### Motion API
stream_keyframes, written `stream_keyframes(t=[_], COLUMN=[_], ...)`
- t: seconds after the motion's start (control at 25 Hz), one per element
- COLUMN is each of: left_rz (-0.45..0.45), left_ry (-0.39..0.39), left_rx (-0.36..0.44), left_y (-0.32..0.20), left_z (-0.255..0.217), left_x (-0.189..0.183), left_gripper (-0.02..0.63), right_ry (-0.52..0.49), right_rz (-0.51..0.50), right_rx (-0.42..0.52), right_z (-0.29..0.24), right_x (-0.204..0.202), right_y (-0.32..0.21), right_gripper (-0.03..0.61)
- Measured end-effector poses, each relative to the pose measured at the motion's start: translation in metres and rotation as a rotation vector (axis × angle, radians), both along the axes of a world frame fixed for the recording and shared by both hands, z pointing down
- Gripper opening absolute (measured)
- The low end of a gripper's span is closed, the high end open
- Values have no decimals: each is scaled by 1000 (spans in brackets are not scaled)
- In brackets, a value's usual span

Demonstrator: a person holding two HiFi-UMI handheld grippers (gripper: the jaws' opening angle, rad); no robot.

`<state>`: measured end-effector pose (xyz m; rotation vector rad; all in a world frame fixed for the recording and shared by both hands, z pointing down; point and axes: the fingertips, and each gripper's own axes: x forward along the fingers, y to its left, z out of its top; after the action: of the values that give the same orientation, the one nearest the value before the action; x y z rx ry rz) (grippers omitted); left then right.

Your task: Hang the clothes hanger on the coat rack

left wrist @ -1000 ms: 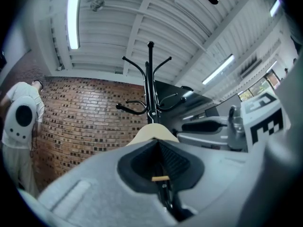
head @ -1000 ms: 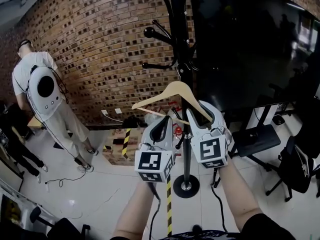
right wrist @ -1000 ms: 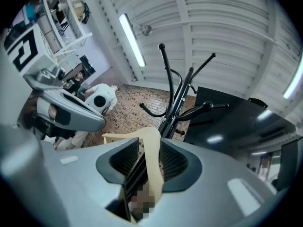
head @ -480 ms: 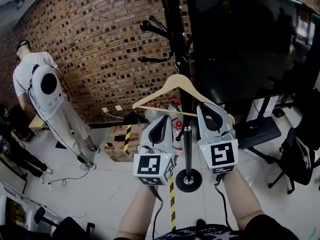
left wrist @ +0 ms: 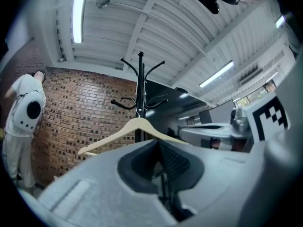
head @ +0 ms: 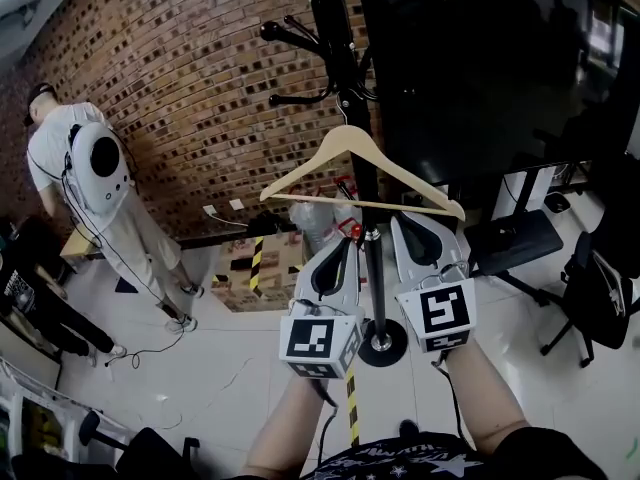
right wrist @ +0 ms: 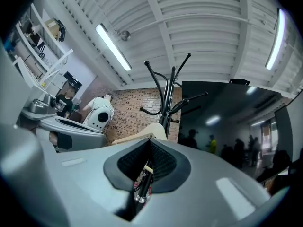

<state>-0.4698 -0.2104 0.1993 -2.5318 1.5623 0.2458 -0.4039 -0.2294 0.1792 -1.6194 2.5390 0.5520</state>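
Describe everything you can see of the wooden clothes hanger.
The clothes hanger is pale bare wood: two sloping arms meeting at a peak, joined below by a thin straight bar, with no garment on it. It sits about level against the pole of the black coat rack, under the pegs, and seems to hang there; its hook is too small to make out. The left gripper and the right gripper, its jaws just closed on nothing, sit under the bar.

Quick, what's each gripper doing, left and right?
Left hand-held gripper: closed, empty.
Right hand-held gripper: just closed, nothing between its jaws; the pale wooden clothes hanger sits beyond its tips.
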Motion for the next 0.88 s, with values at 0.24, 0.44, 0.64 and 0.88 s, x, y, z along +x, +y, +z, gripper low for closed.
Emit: stream_keyframes(t=[0.24,0.44,0.64,0.88], left_rz=[-5,-19,-27,-20], left_ry=[8,18,24,28], left_rx=[-38,-74,-96,-115], left_y=[8,13,17,17], left_z=[20,37,47,55], left_x=[0,-2,1,5], left_gripper=[5,5,5,5], right_ry=[-13,-6,-8,-7], right_rz=[-4,-4,-13,-20], right_rx=[-60,-105,-125,-131], right_z=[25,45,50,58], right_x=[2,5,7,6], right_y=[11,15,18,21], right_gripper=[8,6,6,6])
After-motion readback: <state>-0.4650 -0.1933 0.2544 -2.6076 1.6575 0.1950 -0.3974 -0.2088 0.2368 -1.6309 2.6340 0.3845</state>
